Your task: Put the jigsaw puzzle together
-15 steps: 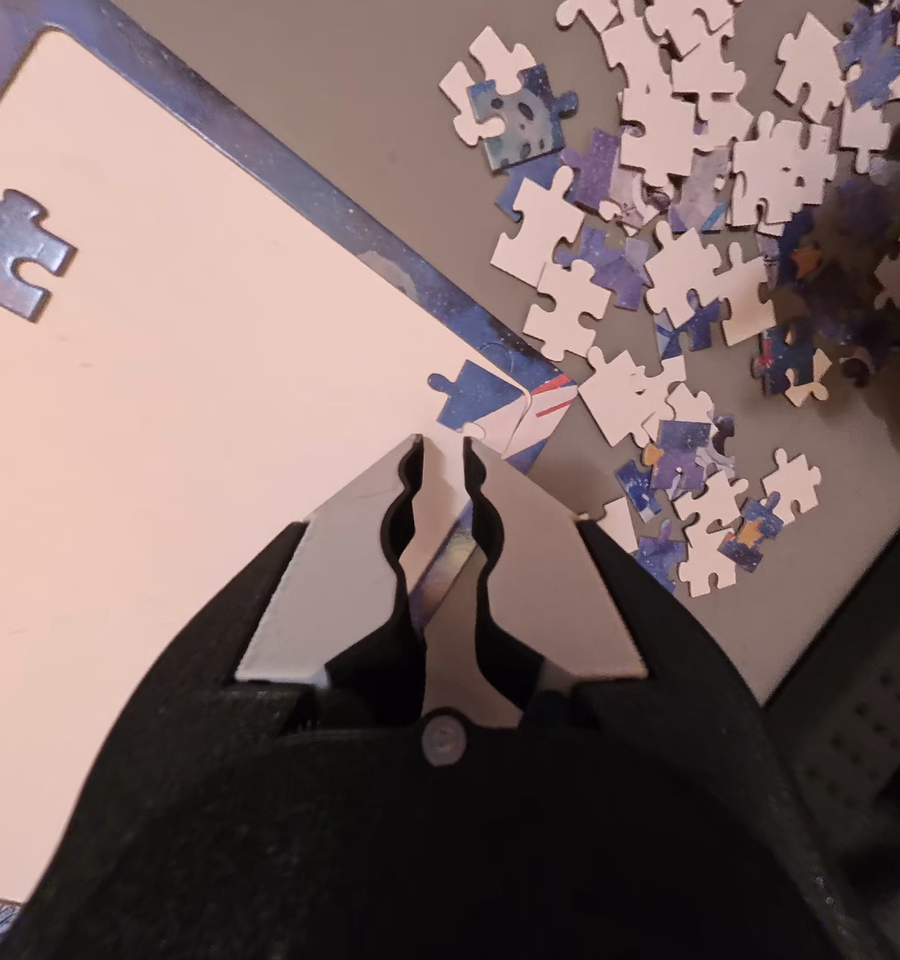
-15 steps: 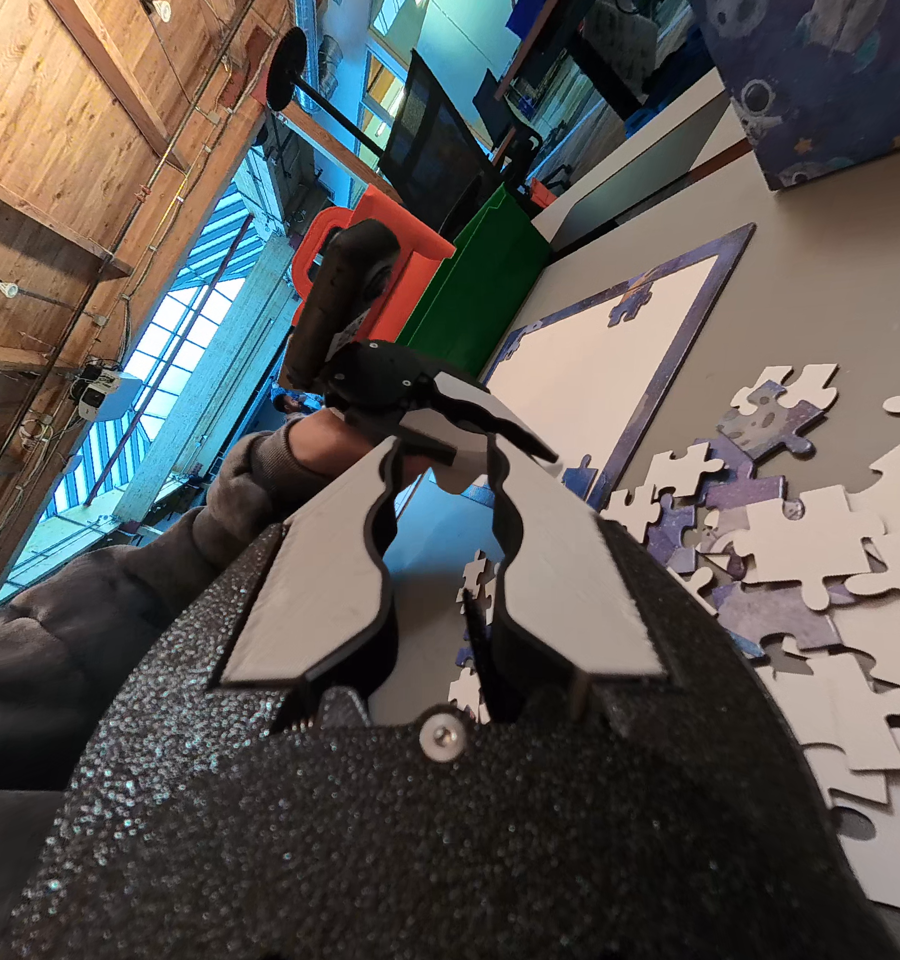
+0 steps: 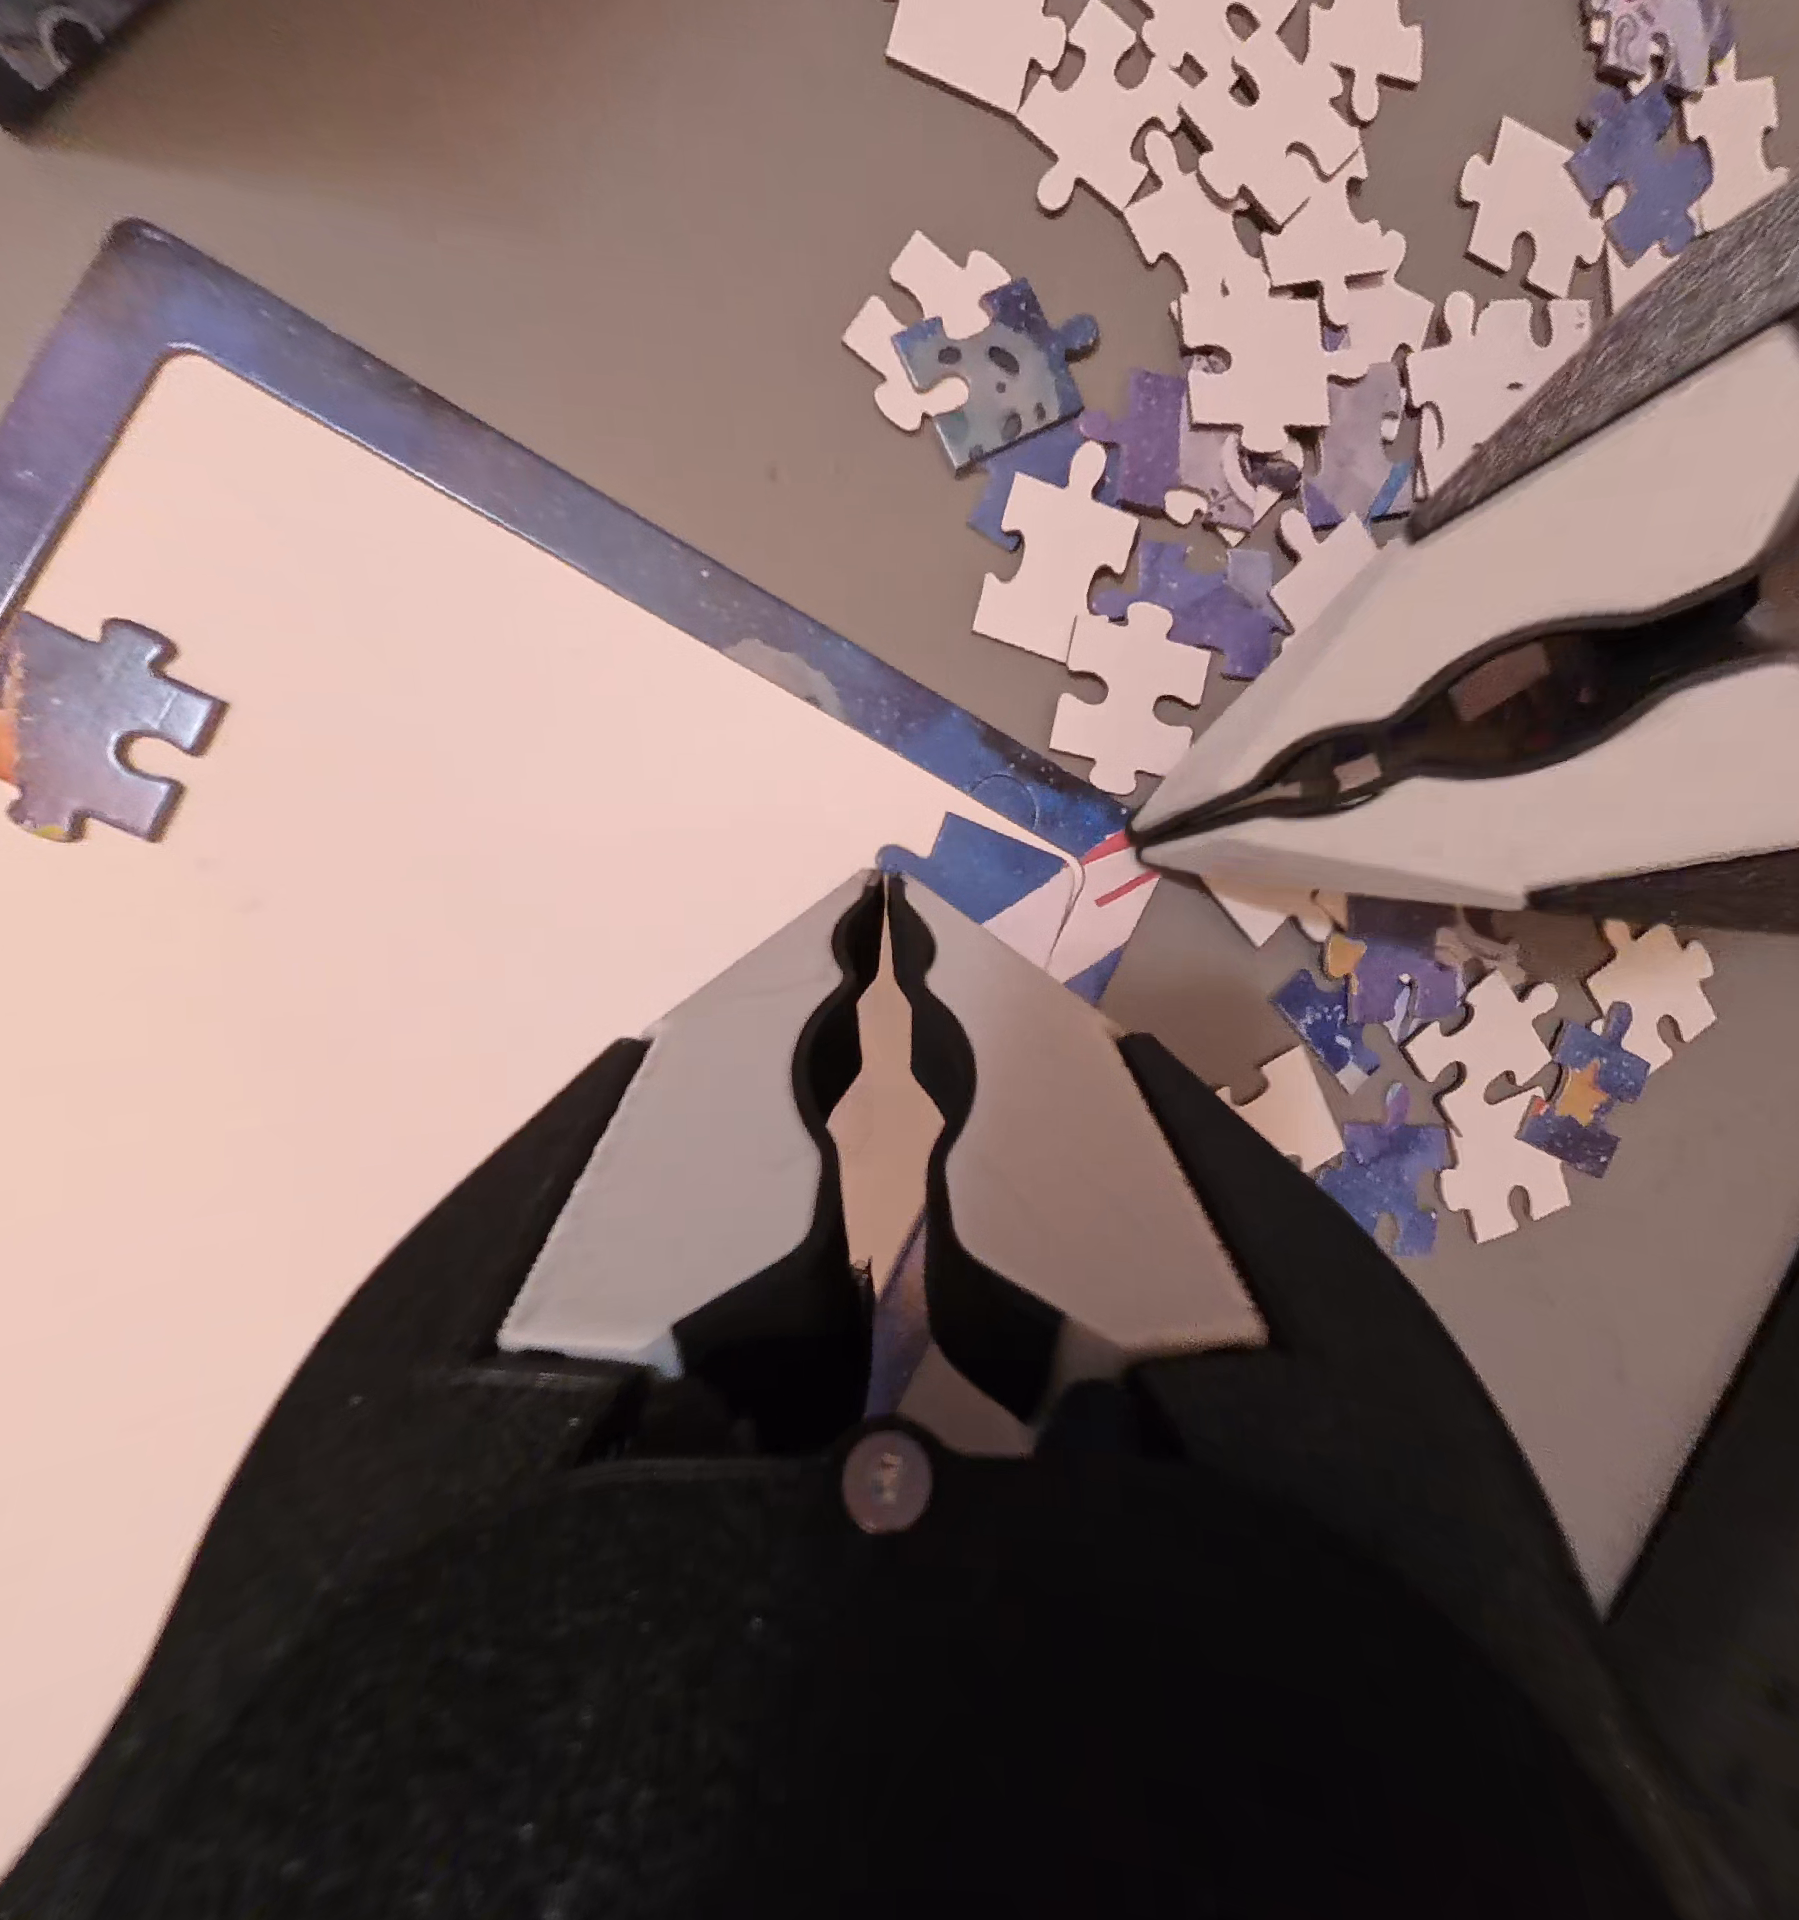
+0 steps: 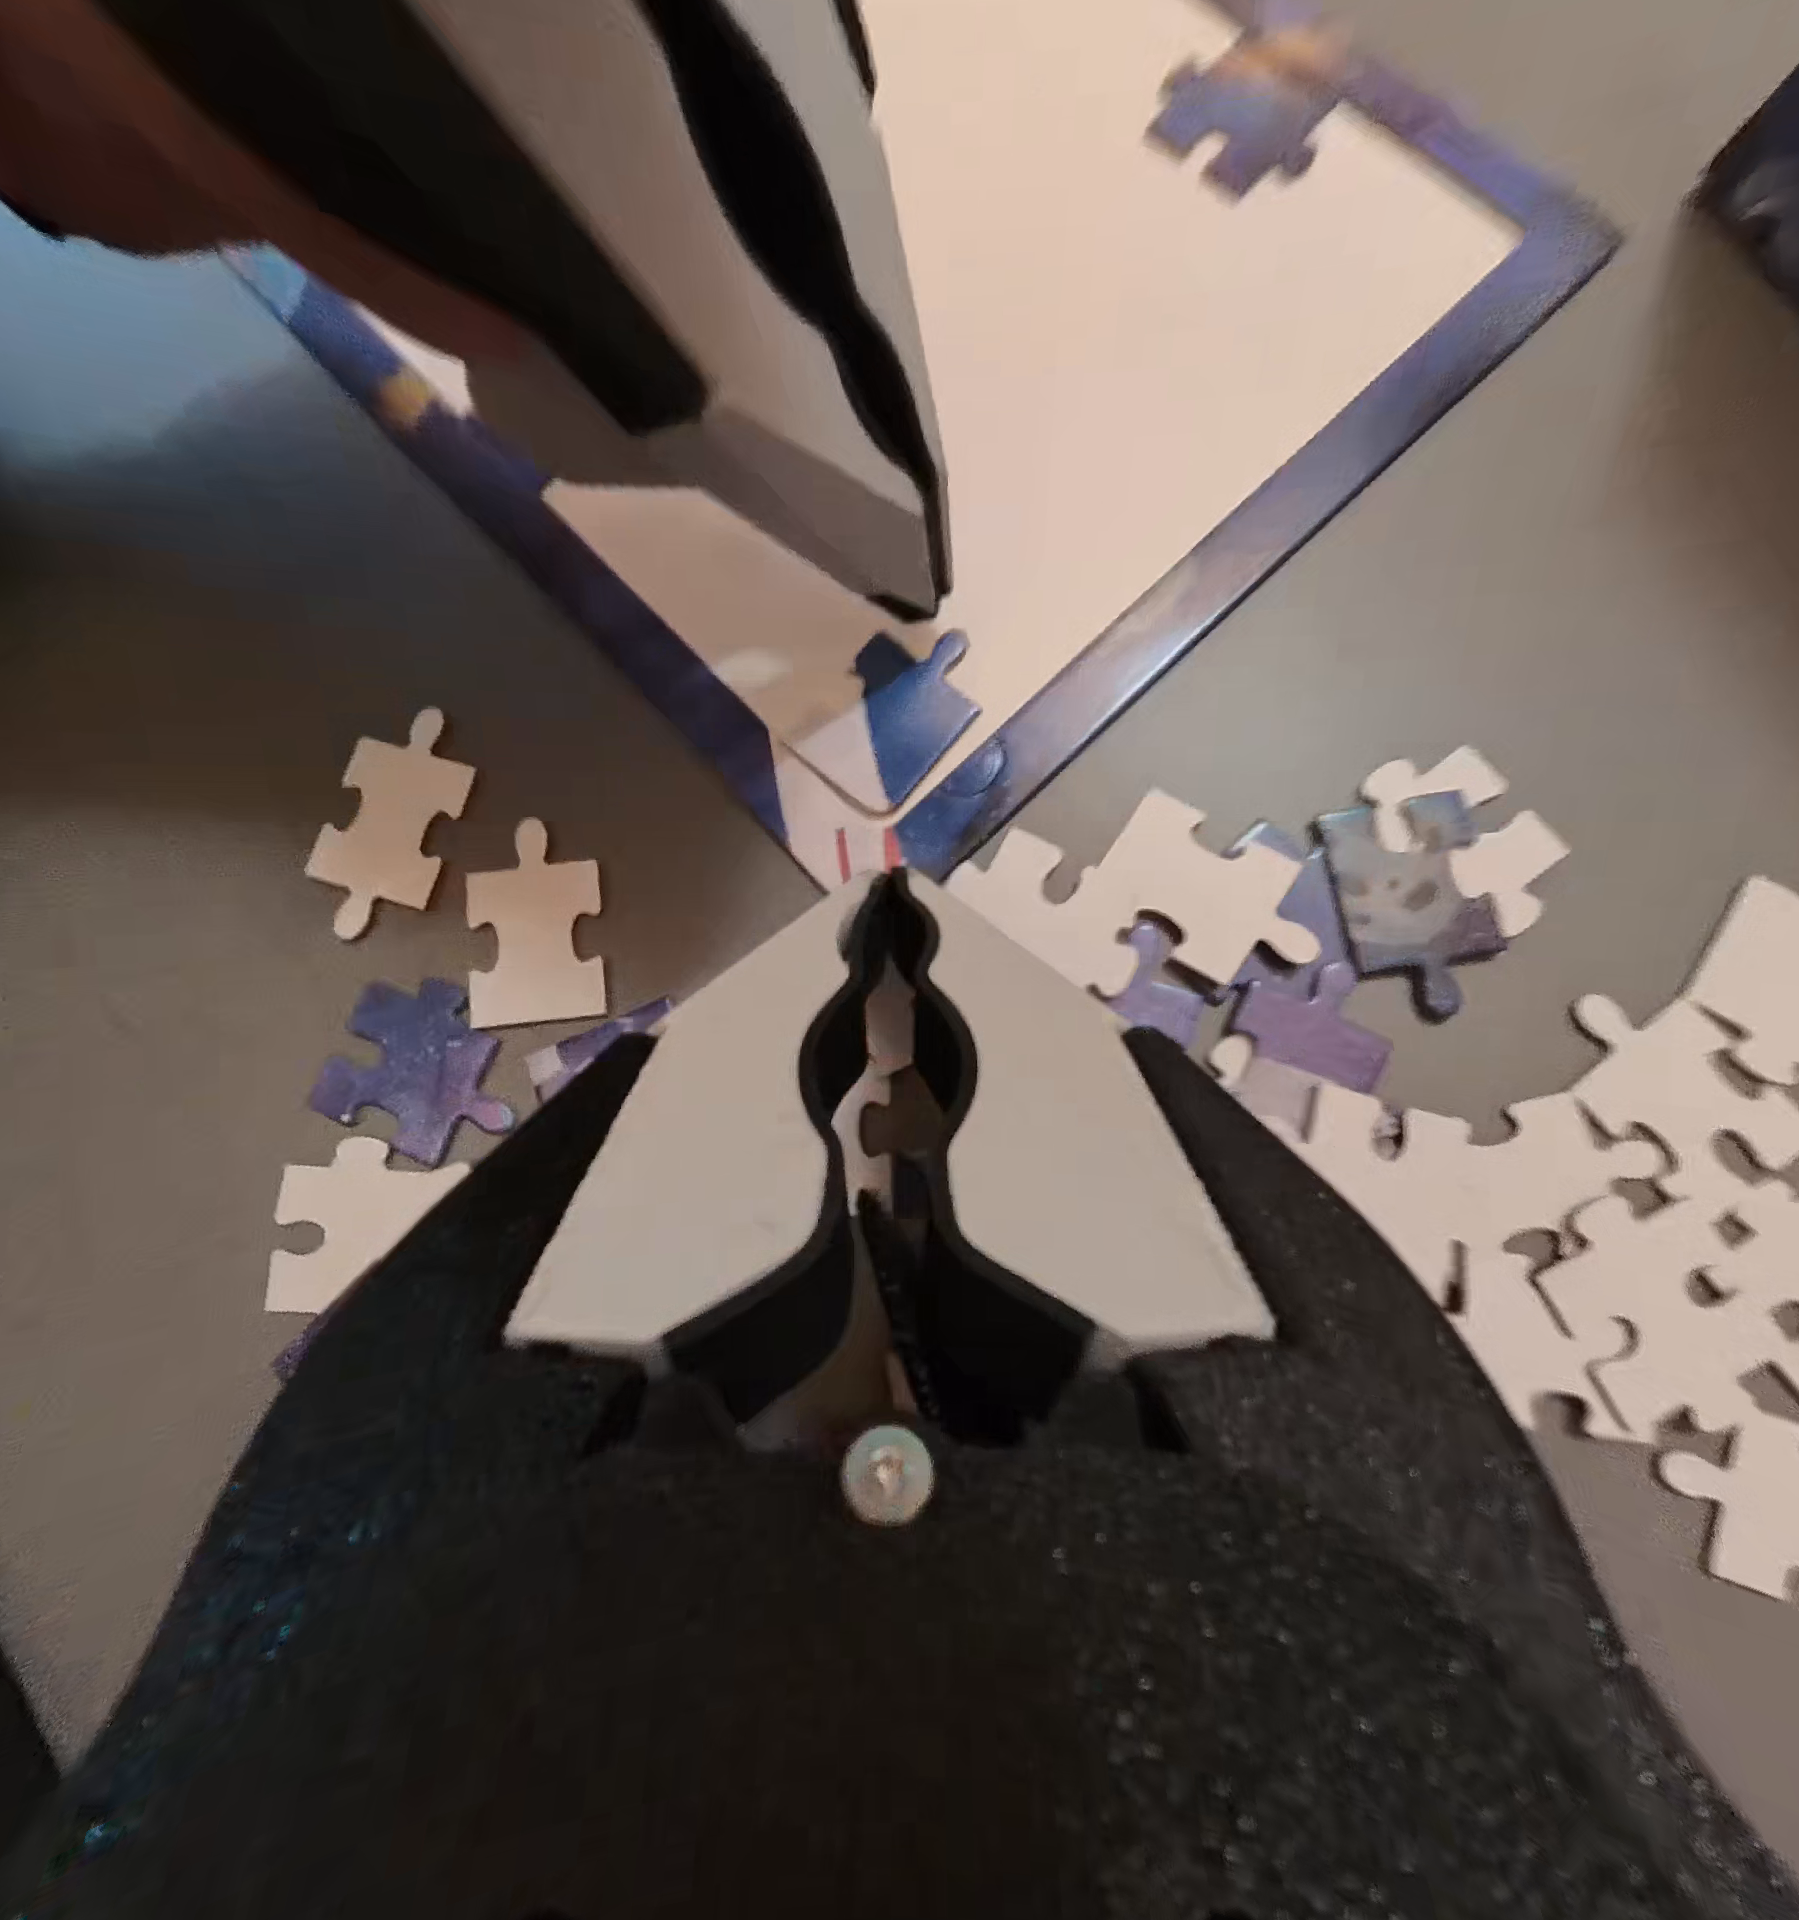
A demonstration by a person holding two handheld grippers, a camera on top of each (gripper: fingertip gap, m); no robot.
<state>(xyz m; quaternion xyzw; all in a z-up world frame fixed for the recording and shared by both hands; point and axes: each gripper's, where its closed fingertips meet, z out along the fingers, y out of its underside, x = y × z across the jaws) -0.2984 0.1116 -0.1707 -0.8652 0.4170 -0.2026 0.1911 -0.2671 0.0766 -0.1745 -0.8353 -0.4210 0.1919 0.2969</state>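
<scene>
- The puzzle frame (image 3: 604, 582) lies on the grey table (image 3: 562, 208) and holds two pieces: a corner piece (image 3: 988, 873) and an edge piece (image 3: 95, 727).
- Left gripper (image 3: 887, 883): tips together, empty, over the corner piece.
- Right gripper (image 4: 890, 883): tips together at the frame's corner.
- Loose pieces (image 3: 1238, 343) lie heaped beside the frame.

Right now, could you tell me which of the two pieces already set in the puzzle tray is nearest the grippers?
The blue-and-white corner piece, just ahead of both closed tips. The other, a dark piece, sits alone at the tray's far edge.
</scene>
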